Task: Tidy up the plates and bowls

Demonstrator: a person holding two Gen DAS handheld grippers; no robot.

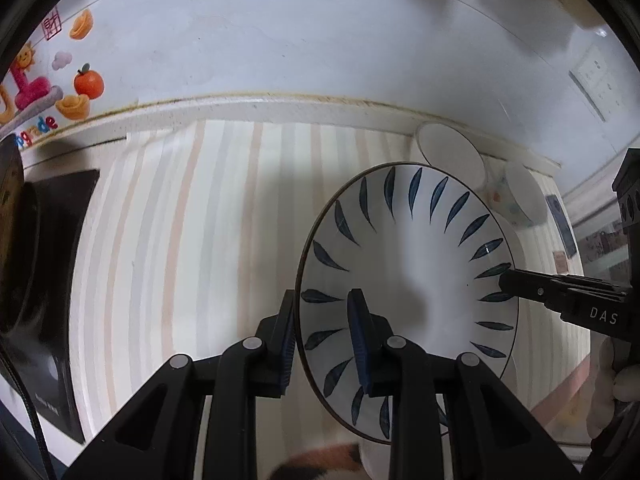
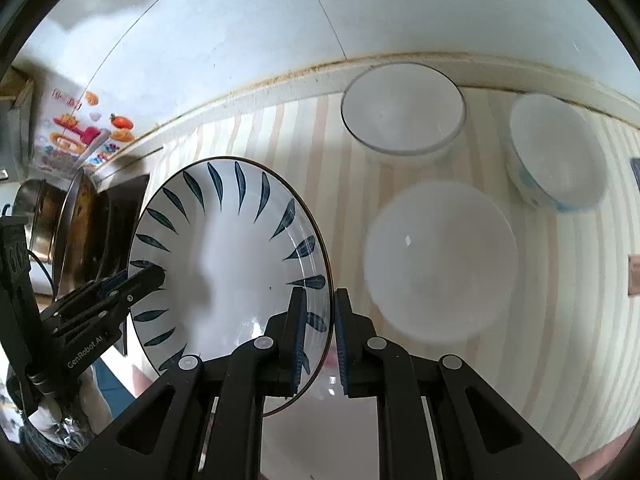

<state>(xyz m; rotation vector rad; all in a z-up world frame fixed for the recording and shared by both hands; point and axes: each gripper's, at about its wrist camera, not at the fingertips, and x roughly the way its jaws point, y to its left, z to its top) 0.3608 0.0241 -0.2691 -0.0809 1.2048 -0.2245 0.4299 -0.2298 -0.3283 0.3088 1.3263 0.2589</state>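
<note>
the leaf-patterned plate (image 2: 236,256) hangs in the air above the striped counter (image 1: 192,220), carried between both tools. the left gripper (image 1: 322,344) is clenched on the plate's left rim, one pad inside the dish and one outside; the right gripper (image 2: 320,336) is clamped the same way on the opposite rim. to do this carry well, i judge both hands should travel together and keep the plate level, since a thin rim pinch can slip if one side leads or twists; it should come down squarely before either side lets go.

counted, largest first: one patterned plate in hand; one plain white dish (image 2: 440,264) on the counter, too blurred to tell plate from bowl; two bowls behind it, a white bowl (image 2: 402,108) and a bowl with blue marks (image 2: 556,152).
</note>
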